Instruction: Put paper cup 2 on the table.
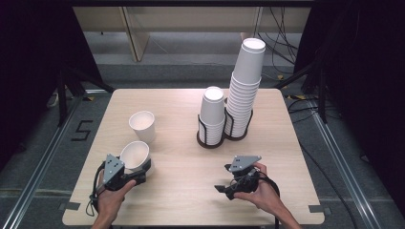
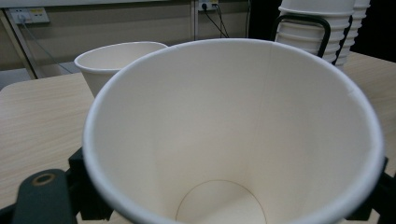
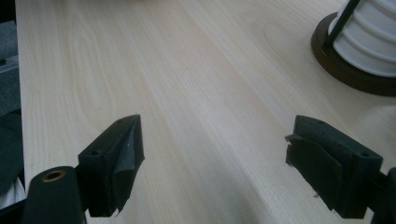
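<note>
Left gripper (image 1: 139,168): it sits at the near left of the tabletop, in the person's left hand (image 1: 112,200). Its jaws are squeezed in tight on a white paper cup.

Held cup (image 1: 134,154): it is tipped over, with its open mouth facing up and back toward the person. In the left gripper view the cup (image 2: 233,135) is very close, and you can see right down to its round bottom. I cannot tell if it touches the tabletop.

Right gripper (image 1: 222,189): it is at the near right of the tabletop, in the person's right hand (image 1: 261,191). Its jaws stand wide apart and hold nothing. In the right gripper view bare wood shows between the 2 jaws.

Standing cup (image 1: 142,126): 1 white cup stands upright on the tabletop, mouth up, just behind the held cup. The 2 cups are near each other but apart.

Short stack (image 1: 212,114): white cups piled upside down in a dark holder, near the middle back of the tabletop.

Tall stack (image 1: 244,88): a taller pile of upside-down white cups in its own holder, just beside the short stack on its right. It leans a little.

Tabletop (image 1: 181,157): light wood.
</note>
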Demonstrator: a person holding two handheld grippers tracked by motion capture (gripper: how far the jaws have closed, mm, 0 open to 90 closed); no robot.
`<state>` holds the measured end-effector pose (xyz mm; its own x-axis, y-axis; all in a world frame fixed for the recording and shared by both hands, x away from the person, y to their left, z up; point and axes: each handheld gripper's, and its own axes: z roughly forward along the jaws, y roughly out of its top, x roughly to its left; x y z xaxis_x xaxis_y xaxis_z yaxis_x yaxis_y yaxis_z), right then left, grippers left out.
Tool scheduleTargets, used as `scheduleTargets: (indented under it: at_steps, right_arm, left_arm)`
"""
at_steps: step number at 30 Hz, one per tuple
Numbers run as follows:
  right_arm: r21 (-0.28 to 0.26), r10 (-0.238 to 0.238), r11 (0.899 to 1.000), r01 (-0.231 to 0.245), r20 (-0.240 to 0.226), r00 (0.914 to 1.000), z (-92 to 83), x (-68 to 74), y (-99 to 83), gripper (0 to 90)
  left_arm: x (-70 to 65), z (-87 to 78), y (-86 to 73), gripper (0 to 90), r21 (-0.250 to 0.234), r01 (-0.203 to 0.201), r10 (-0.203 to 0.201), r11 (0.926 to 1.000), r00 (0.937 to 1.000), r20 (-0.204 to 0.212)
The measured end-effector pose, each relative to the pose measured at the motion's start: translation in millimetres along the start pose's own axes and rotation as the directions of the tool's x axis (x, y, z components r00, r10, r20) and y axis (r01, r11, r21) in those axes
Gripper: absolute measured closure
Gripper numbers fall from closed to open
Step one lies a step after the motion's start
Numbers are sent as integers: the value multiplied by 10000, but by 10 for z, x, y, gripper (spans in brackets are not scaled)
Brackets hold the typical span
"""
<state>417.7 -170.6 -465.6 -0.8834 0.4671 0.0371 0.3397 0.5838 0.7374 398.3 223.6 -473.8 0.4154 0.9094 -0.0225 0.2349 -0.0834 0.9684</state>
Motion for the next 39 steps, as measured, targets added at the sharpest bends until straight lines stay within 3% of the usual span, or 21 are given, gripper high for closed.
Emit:
scheduleTargets:
  at_steps: [1, 7, 8, 26, 39]
  right_arm:
    - [-70, -218, 9997, 219, 58, 9997, 0, -20, 2, 188]
    - [-17, -139, 9999, 139, 61, 9999, 4, -27, 0, 189]
    - [15, 83, 10000, -83, 24, 10000, 0, -18, -3, 189]
    - [-115, 141, 9998, -141, 46, 9999, -25, -68, -14, 194]
    - [-63, 206, 9998, -205, 89, 9997, -30, -76, -25, 198]
  left_arm:
    - [1, 13, 7, 146, 32, -40, 40, 10000, 10000, -29]
    - [-12, 158, 69, 146, 7, -52, 52, 10000, 10000, 1]
    - [-19, 187, 74, 146, -64, -19, 20, 10000, 10000, 29]
    - [-220, 727, 170, 148, 481, -433, 428, 9979, 9990, 111]
    - [-227, 1058, 211, 147, 696, -96, 113, 9975, 9997, -238]
